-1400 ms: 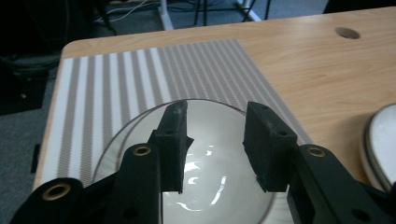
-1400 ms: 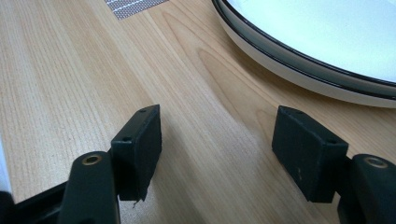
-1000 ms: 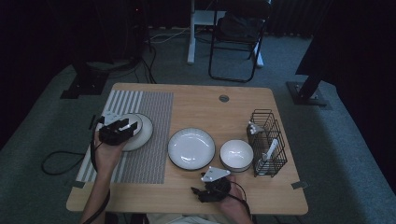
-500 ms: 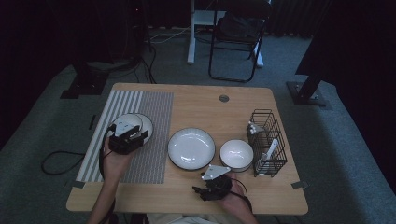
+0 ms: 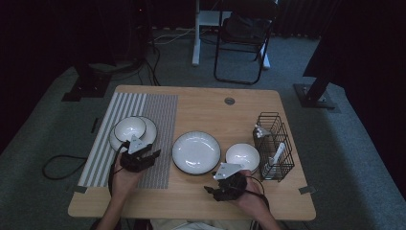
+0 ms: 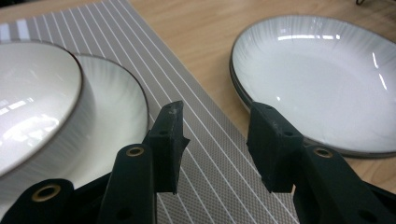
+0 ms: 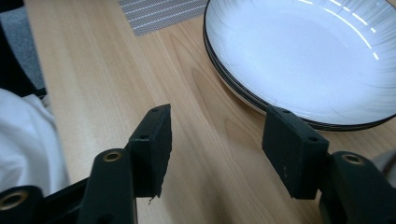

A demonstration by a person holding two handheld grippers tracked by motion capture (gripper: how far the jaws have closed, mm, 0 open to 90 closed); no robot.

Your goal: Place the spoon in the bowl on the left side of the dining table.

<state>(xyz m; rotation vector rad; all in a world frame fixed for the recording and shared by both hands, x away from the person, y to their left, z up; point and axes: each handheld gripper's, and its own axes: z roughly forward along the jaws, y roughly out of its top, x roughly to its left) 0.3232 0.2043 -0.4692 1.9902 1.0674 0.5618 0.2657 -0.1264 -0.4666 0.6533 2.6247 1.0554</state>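
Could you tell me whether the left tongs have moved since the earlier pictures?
Yes. The left tongs have drawn back from over the small bowl toward the table's near edge, over the striped placemat, open and empty.

Glossy ceramic plate, woven matt placemat, smooth wooden table

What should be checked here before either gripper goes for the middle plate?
1. Left gripper empty, jaws apart: ok.
2. Right gripper empty; its jaws have just been closing with nothing between them: ok.
3. Small bowl seated on the plate on the striped mat: ok.
4. Middle plate free of both grippers: ok.
5. One plate or a stack there: cannot tell.
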